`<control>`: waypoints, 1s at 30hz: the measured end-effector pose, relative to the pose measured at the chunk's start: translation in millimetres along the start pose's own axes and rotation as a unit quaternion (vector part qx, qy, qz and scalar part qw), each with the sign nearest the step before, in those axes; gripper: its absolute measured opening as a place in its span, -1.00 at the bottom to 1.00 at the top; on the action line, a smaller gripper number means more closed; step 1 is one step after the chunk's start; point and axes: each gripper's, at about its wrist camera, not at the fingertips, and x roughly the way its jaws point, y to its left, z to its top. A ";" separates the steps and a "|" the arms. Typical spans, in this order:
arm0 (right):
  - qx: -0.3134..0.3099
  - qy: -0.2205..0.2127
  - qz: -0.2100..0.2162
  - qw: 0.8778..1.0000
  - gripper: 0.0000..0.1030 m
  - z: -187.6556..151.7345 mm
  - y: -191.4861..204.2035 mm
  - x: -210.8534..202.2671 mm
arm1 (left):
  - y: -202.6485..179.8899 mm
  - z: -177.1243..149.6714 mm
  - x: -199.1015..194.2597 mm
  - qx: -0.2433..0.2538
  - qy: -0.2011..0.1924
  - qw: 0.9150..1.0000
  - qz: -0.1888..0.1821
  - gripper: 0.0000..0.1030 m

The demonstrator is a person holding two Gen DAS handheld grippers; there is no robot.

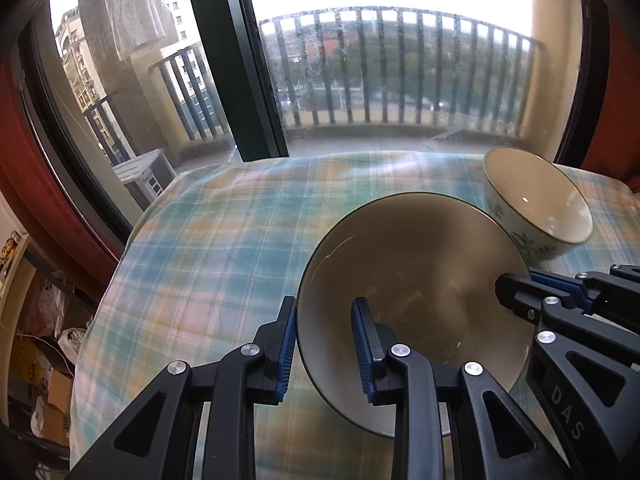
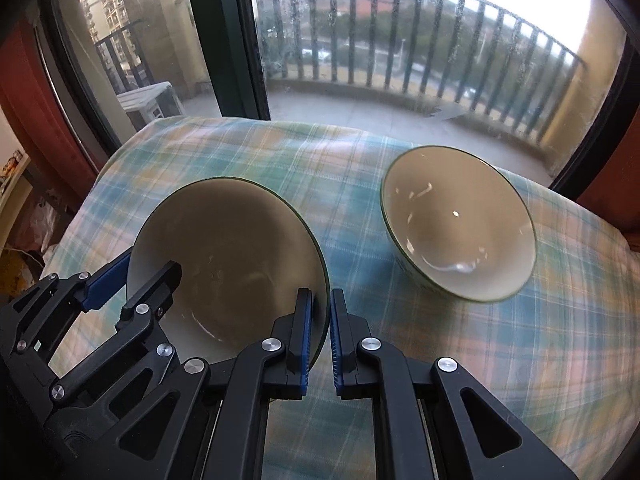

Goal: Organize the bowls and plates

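A near cream bowl (image 1: 416, 280) with a dark rim sits tilted on the plaid cloth (image 1: 208, 248); it also shows in the right wrist view (image 2: 236, 248). My left gripper (image 1: 324, 340) straddles its left rim, jaws apart with a gap to the rim. My right gripper (image 2: 320, 328) is closed on its right rim and appears in the left wrist view (image 1: 520, 292). My left gripper shows in the right wrist view (image 2: 132, 280). A second cream bowl (image 2: 460, 228) with a floral outside stands behind to the right, also in the left wrist view (image 1: 540, 200).
The cloth-covered table (image 2: 440, 340) ends at a large window (image 2: 360, 40) with a dark frame post (image 1: 236, 60) and a balcony railing beyond. Clutter and boxes (image 1: 44, 360) lie on the floor at the left. A red wall (image 2: 608, 200) is at the right.
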 end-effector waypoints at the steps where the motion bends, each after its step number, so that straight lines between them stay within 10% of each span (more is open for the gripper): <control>1: -0.002 0.000 0.000 1.000 -0.78 -3.6 -0.5 -2.9 | -0.9 -1.5 -1.2 -0.001 0.001 1.000 -0.001 -0.49; 30: -0.010 -0.030 0.000 0.999 -0.78 -68.7 -53.6 -90.9 | -61.3 -36.5 -68.8 0.032 -0.003 0.999 -0.031 -0.49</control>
